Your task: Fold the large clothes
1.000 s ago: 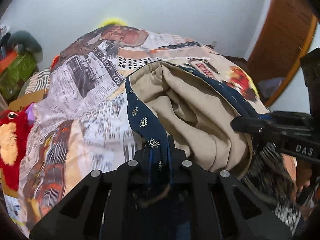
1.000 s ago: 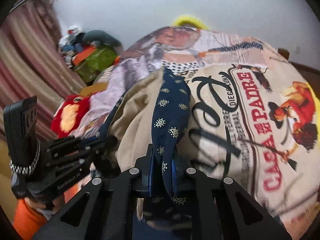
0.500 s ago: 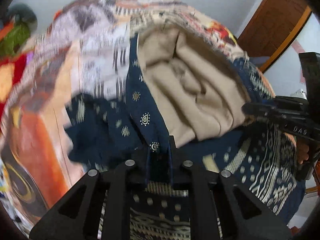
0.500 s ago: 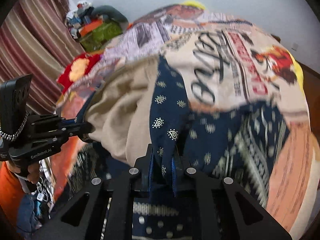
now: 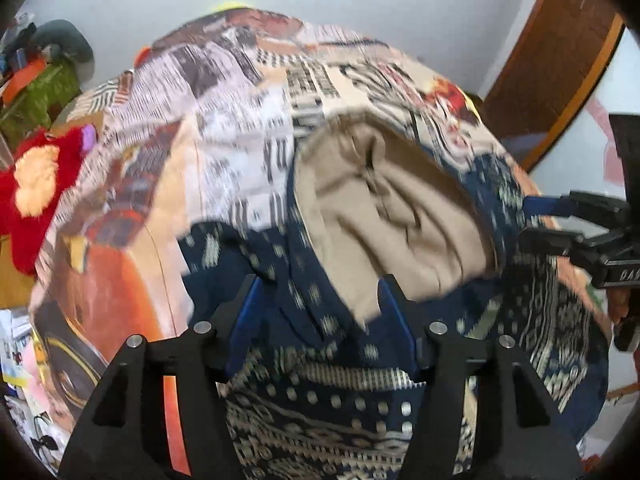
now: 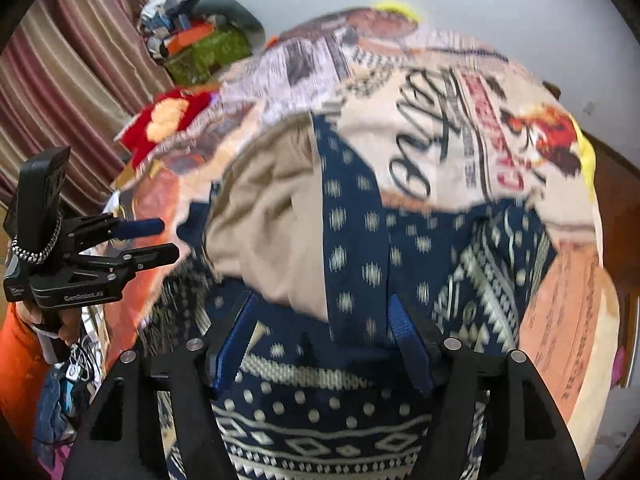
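Both tongs — left gripper (image 5: 320, 308) and right gripper (image 6: 320, 328) — stand spread apart, gripping nothing. The navy patterned garment (image 6: 356, 236) lies just ahead of their tips, tan lining (image 5: 392, 216) upward. Best next — smooth the fold flat before regripping.

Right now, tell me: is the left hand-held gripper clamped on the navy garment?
No. The left hand-held gripper has its jaws spread wide, and the navy garment lies loose between them on the bed, gripped by neither.
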A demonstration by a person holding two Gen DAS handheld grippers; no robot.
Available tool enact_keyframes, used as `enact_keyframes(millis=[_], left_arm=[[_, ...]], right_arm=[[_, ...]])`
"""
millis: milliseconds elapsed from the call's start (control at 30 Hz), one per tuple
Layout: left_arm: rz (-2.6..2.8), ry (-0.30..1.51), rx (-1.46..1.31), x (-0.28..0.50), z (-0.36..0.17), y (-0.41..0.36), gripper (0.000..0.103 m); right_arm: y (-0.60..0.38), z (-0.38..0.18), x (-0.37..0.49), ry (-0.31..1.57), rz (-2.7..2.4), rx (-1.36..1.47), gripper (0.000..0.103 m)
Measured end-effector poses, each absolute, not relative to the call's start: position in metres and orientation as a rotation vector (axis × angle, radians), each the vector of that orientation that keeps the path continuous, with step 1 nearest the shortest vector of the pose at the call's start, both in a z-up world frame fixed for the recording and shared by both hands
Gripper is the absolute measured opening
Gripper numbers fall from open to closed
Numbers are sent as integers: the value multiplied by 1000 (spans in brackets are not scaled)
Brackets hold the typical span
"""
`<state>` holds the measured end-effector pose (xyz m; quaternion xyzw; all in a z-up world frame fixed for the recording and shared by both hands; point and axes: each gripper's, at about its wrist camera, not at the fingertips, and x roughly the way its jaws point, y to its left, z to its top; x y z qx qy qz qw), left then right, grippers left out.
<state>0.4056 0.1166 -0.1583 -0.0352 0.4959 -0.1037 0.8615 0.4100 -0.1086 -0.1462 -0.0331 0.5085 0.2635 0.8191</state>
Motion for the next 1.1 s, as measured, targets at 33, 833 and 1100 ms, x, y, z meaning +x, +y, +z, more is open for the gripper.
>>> enact_keyframes(millis=[33,833,1100], left_arm=[[-212,1036,-81,414,-156,119,59],[-295,1013,-169,483,-181,110,7],[-341,956,-132,412,-135,106,7]], right_arm=[[-106,-145,417,1078,553,-67,68],[-78,-184,500,1126,617,135,15],[-90,-136,430,1060,693,75,14]])
